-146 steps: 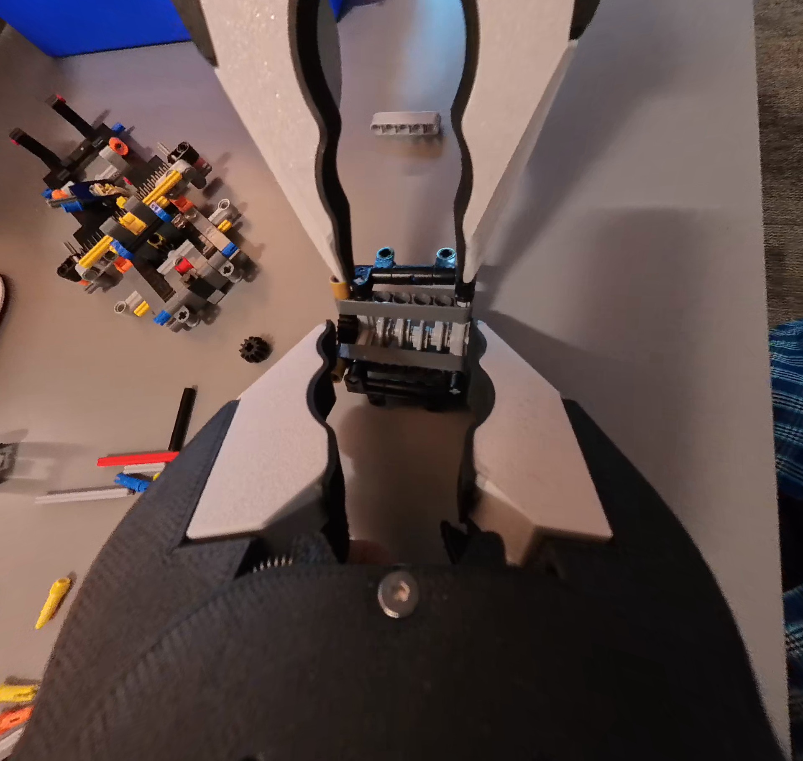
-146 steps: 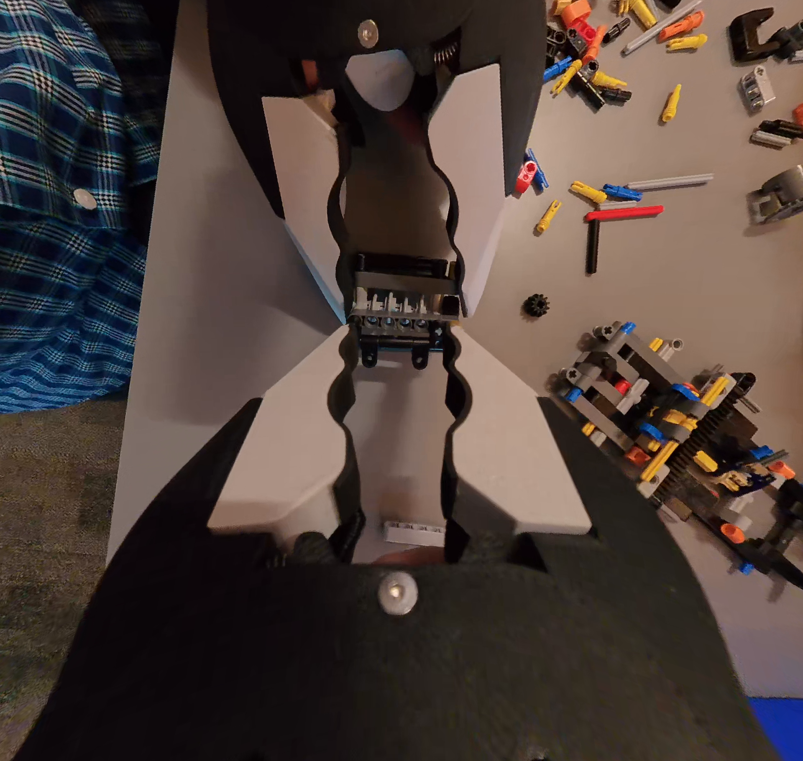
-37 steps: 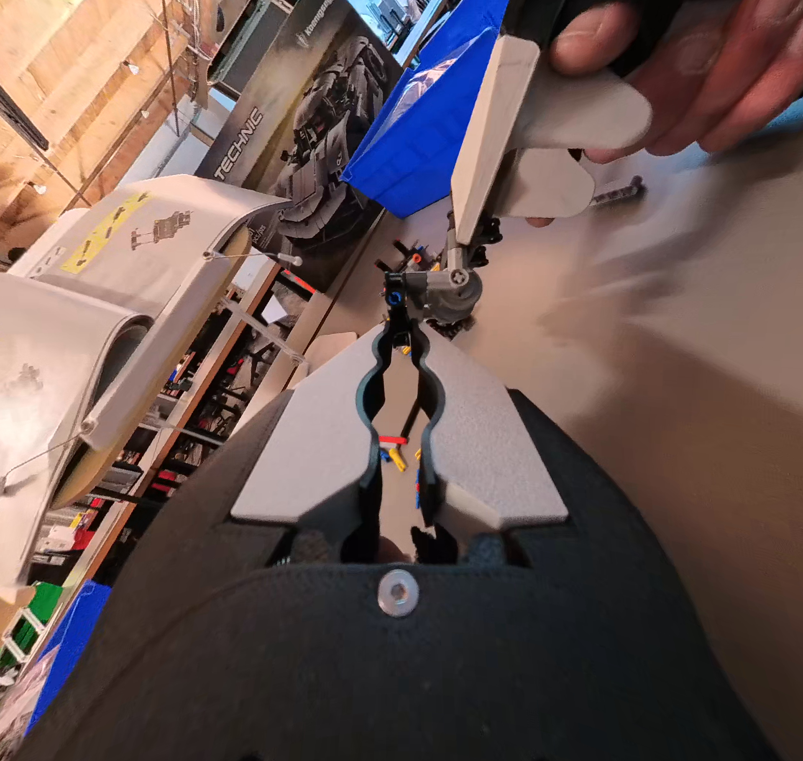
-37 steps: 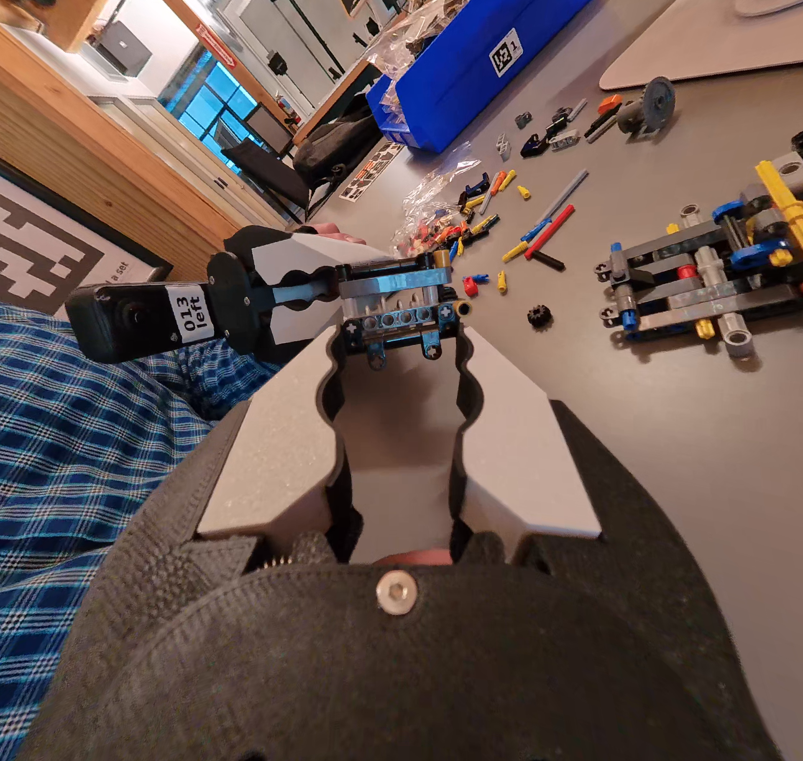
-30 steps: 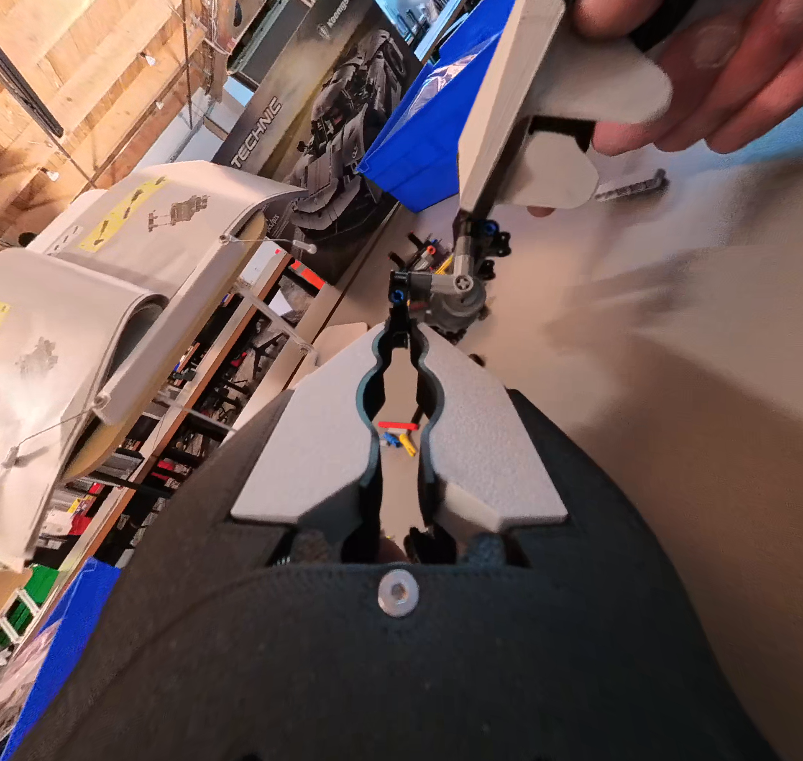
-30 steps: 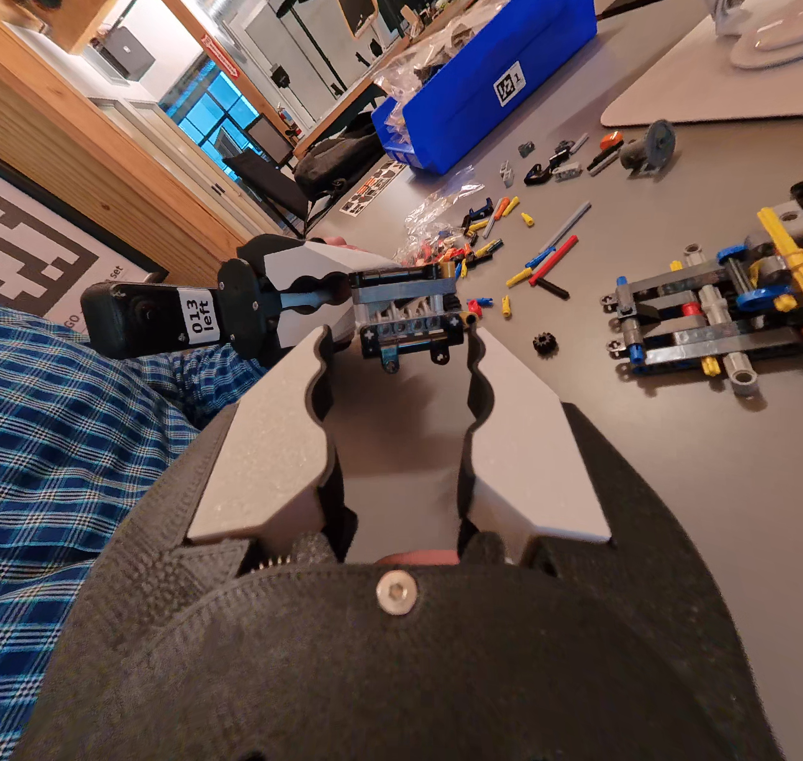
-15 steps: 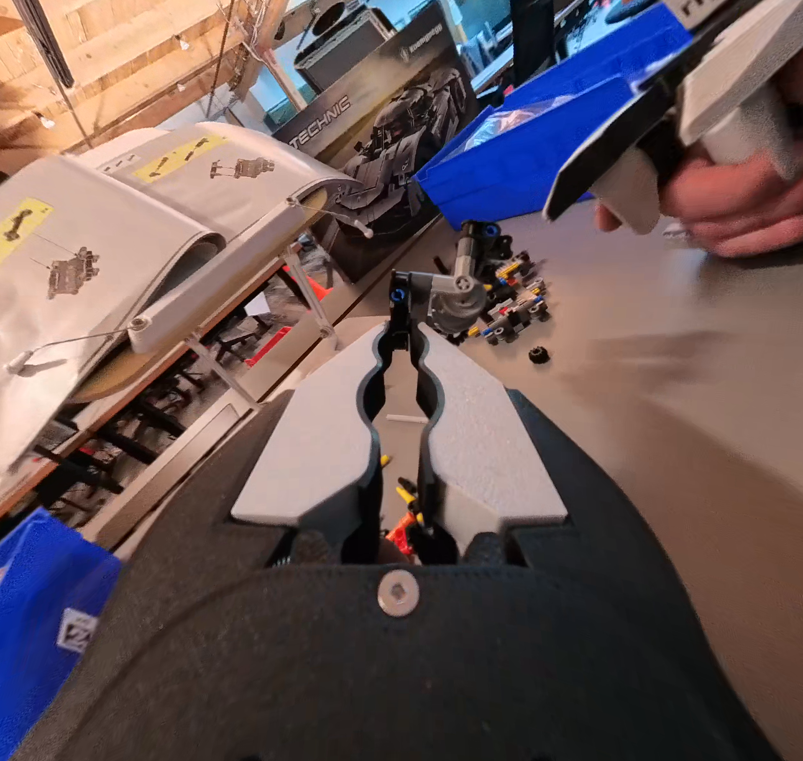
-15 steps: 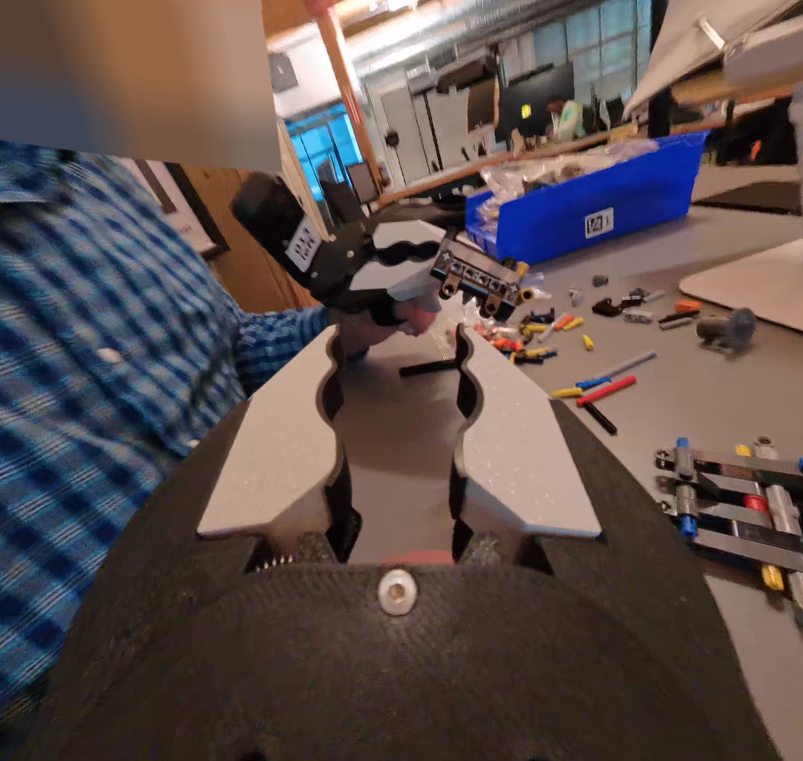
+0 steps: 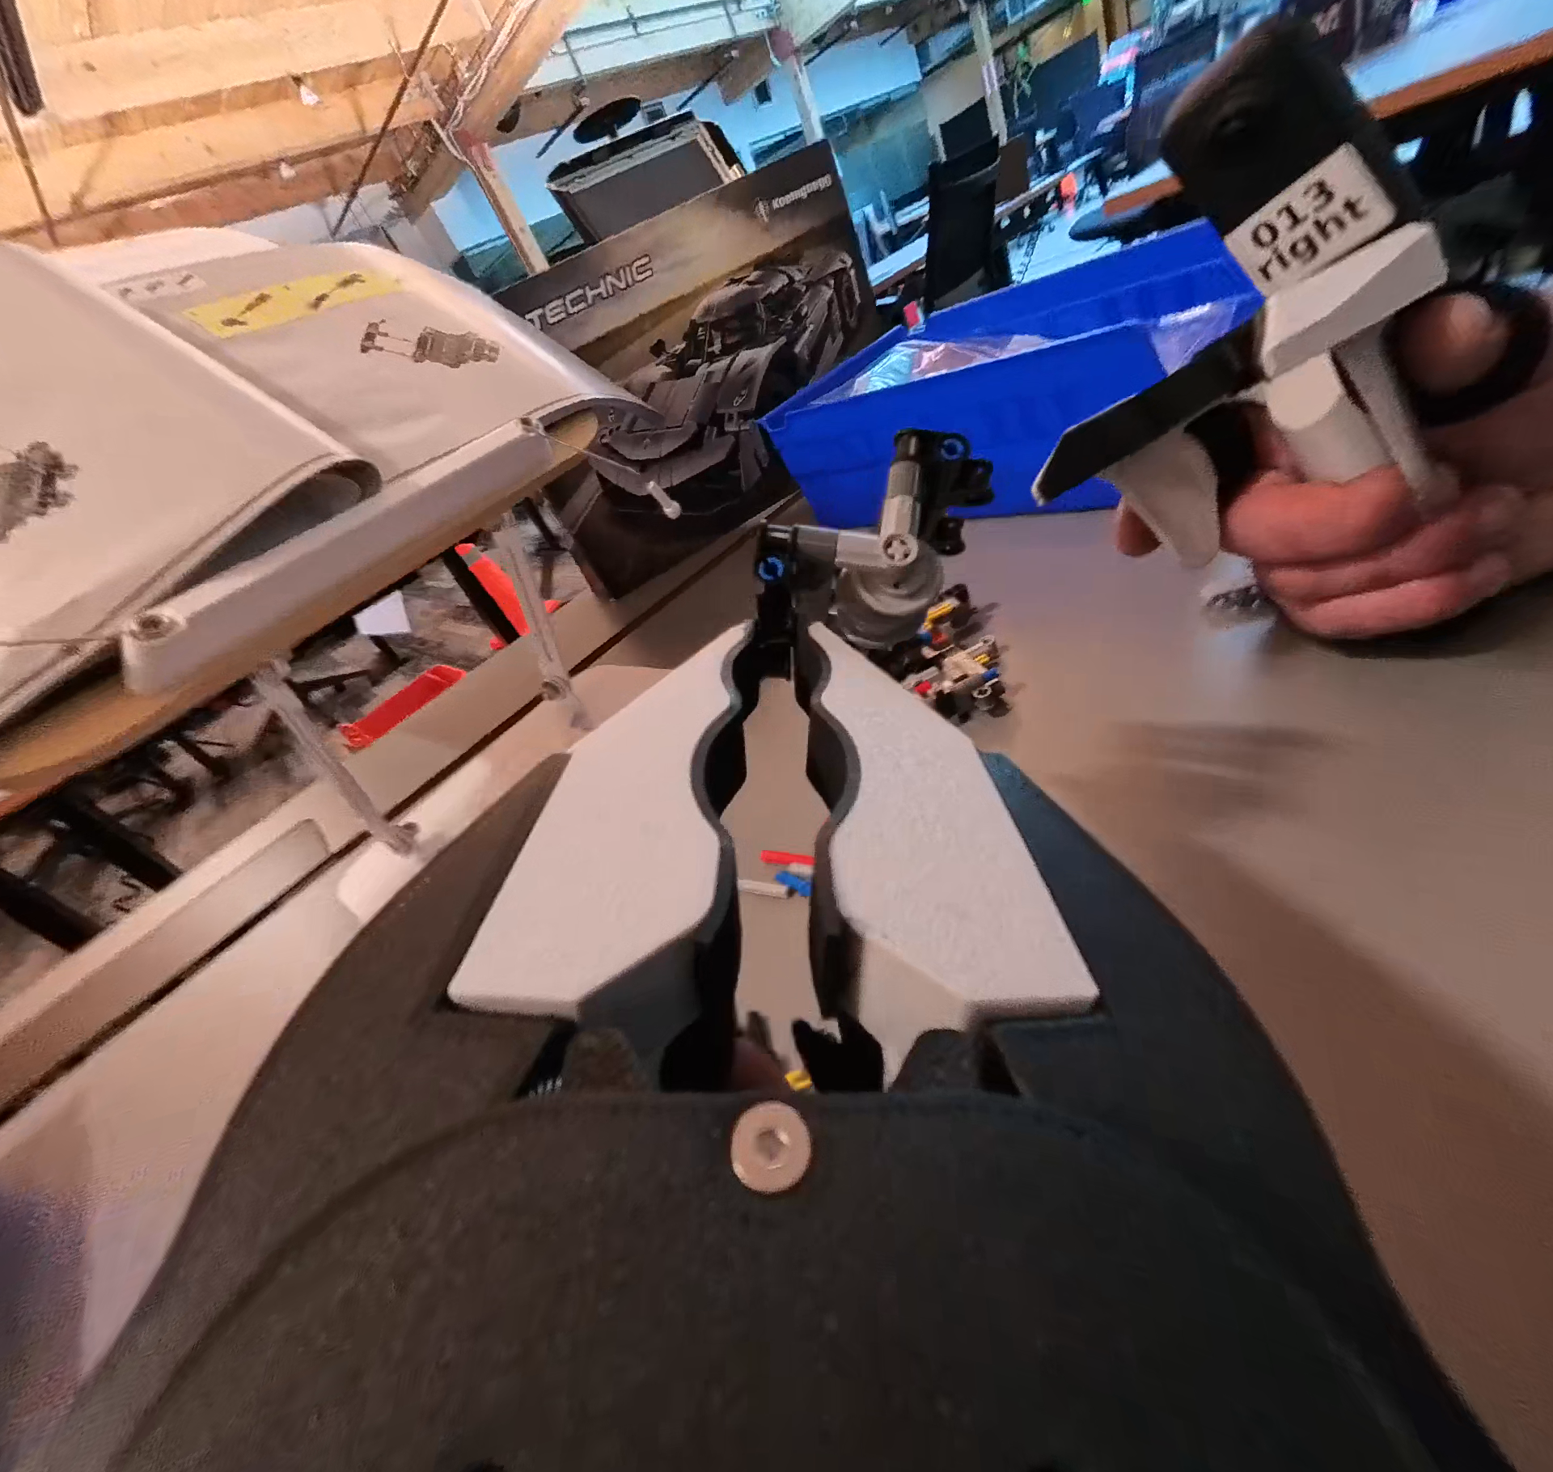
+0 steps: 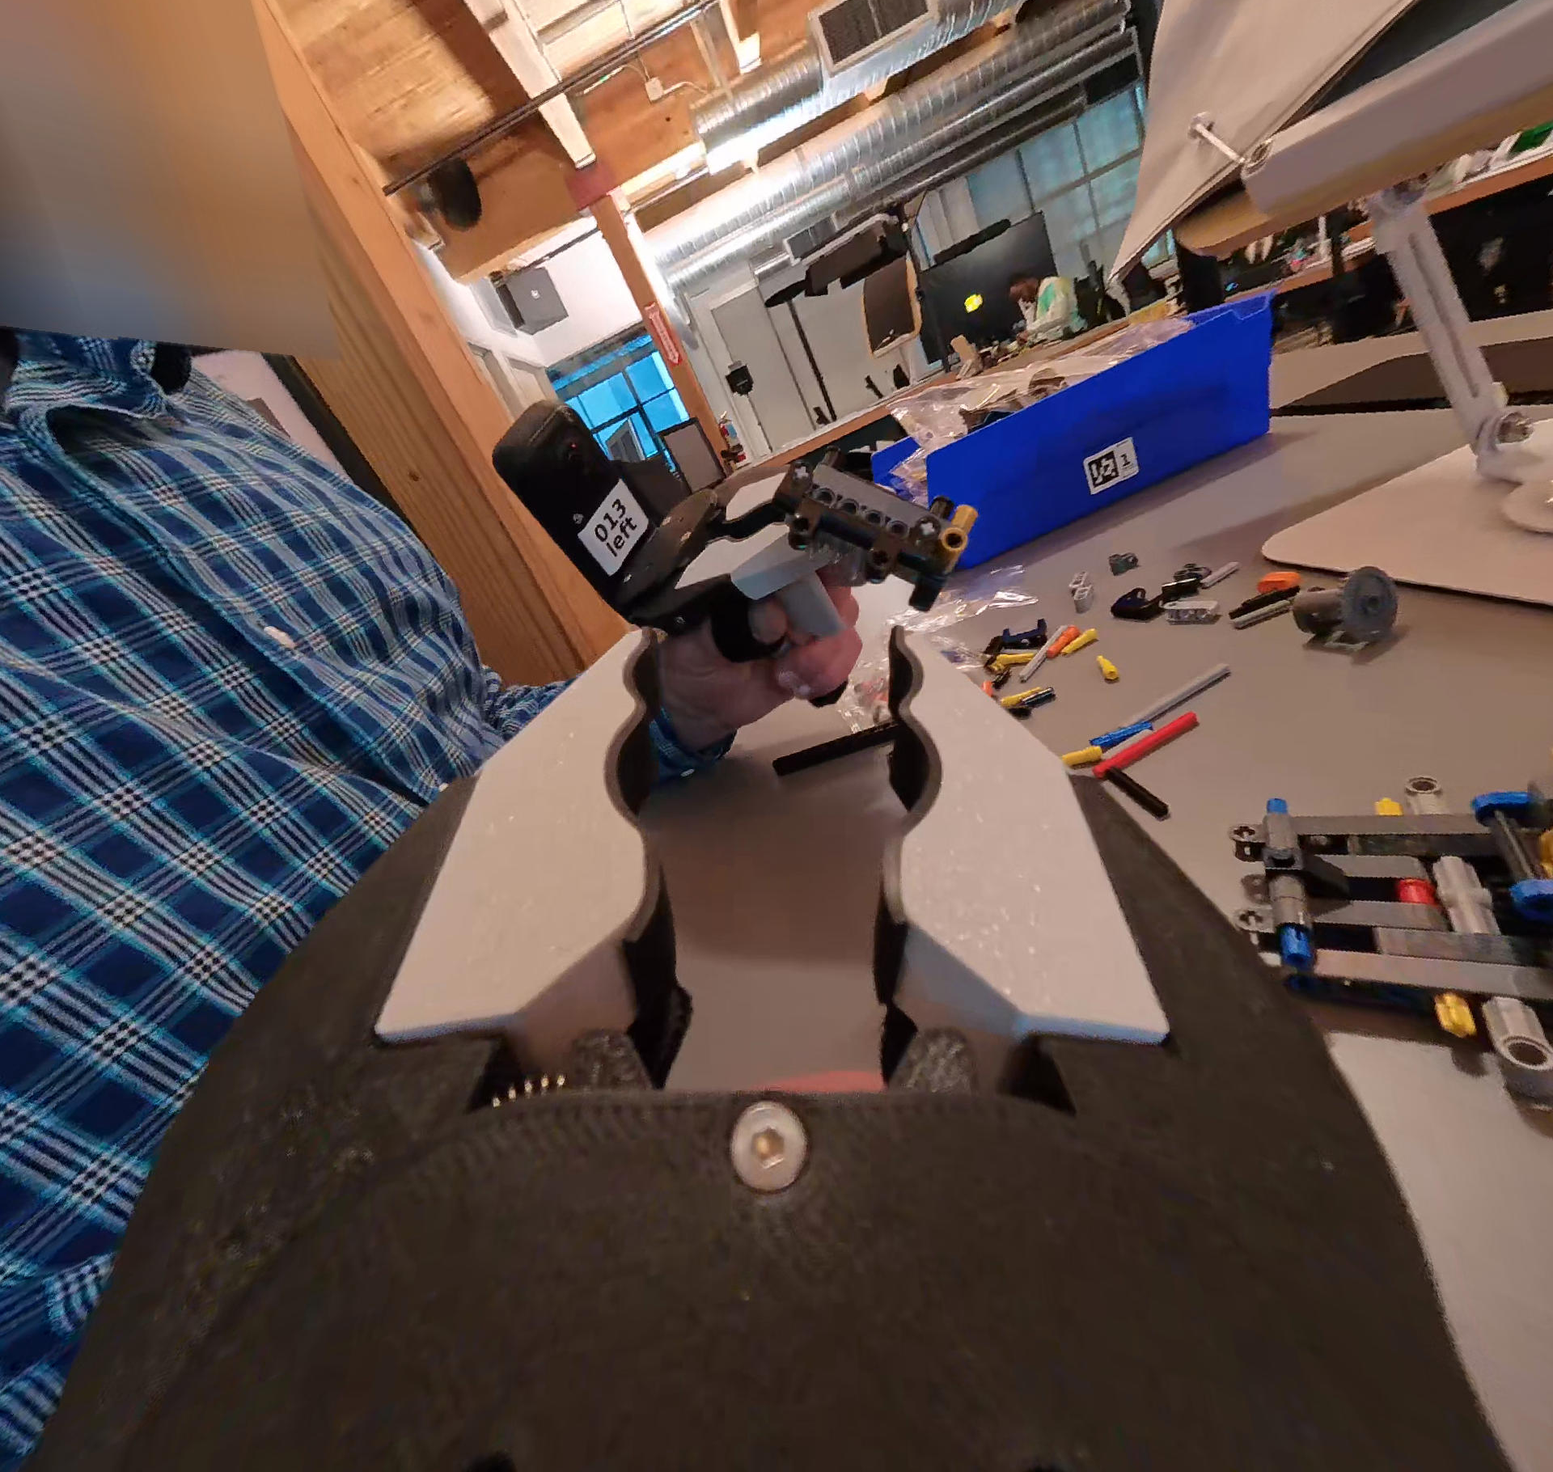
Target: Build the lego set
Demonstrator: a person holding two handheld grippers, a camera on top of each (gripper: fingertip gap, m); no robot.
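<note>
Lego subassembly (image 9: 874, 541) of grey and black beams sits pinched at the left gripper (image 9: 777, 642) tips, raised above the grey table (image 9: 1260, 801); the right gripper (image 10: 769, 659) stands apart, jaws spread and empty. Loose pieces (image 10: 1118, 726) and a blue bin (image 10: 1092, 457) lie beyond in a workshop.

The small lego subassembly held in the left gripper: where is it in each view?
Left wrist view: subassembly just above centre, pinched at the left gripper tips.
Right wrist view: subassembly upper centre, held up off the table in the far gripper.
Shared landmark: blue bin behind it.
</note>
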